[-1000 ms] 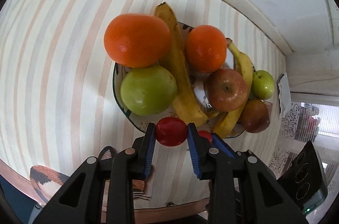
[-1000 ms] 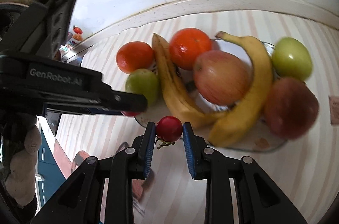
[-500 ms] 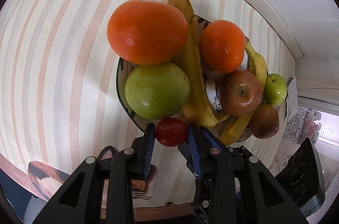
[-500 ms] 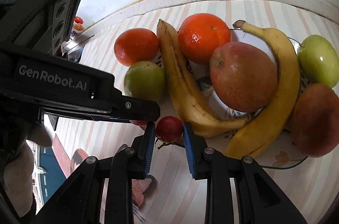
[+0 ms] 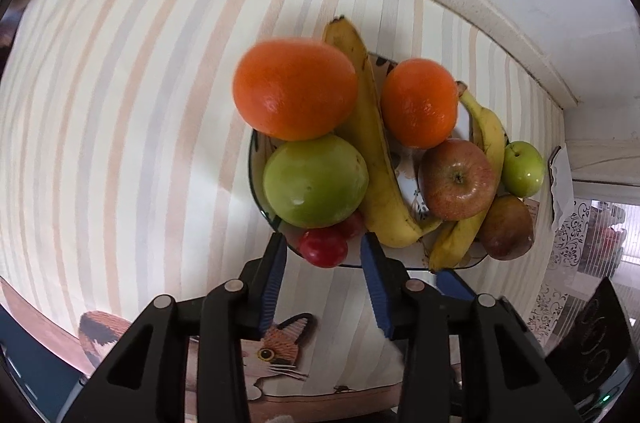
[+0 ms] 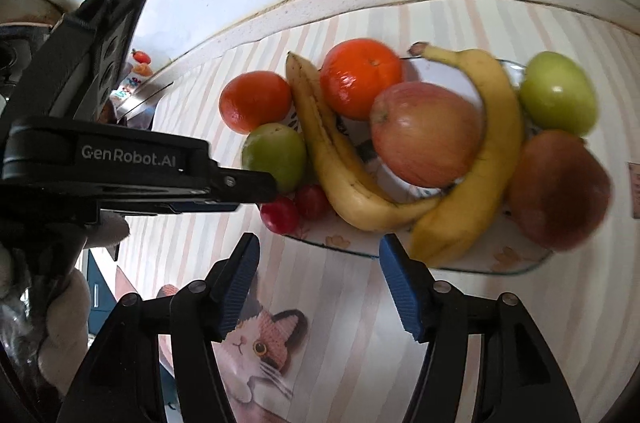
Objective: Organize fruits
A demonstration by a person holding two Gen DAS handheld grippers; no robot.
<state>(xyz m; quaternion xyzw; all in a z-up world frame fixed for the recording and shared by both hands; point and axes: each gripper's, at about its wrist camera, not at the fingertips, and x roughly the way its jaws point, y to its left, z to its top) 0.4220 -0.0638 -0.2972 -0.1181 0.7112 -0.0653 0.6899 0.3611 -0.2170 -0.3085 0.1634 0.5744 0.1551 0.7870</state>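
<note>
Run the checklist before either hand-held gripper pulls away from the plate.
1. Left hand-held gripper open: ok, fingers apart.
2. Right hand-held gripper open and empty: ok.
3. Both cherries on the plate: ok, front cherry and second cherry lie at its near edge.
4. Front cherry free of the left fingers: ok, gaps show on both sides.
5. Cherries settled: cannot tell; they sit by the rim, beside the green apple.
6. Retreat path: ok, only the striped tablecloth lies below.

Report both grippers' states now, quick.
Left gripper: jaws open, holding nothing; a small red fruit lies loose between them.
Right gripper: jaws wide open, empty.
</note>
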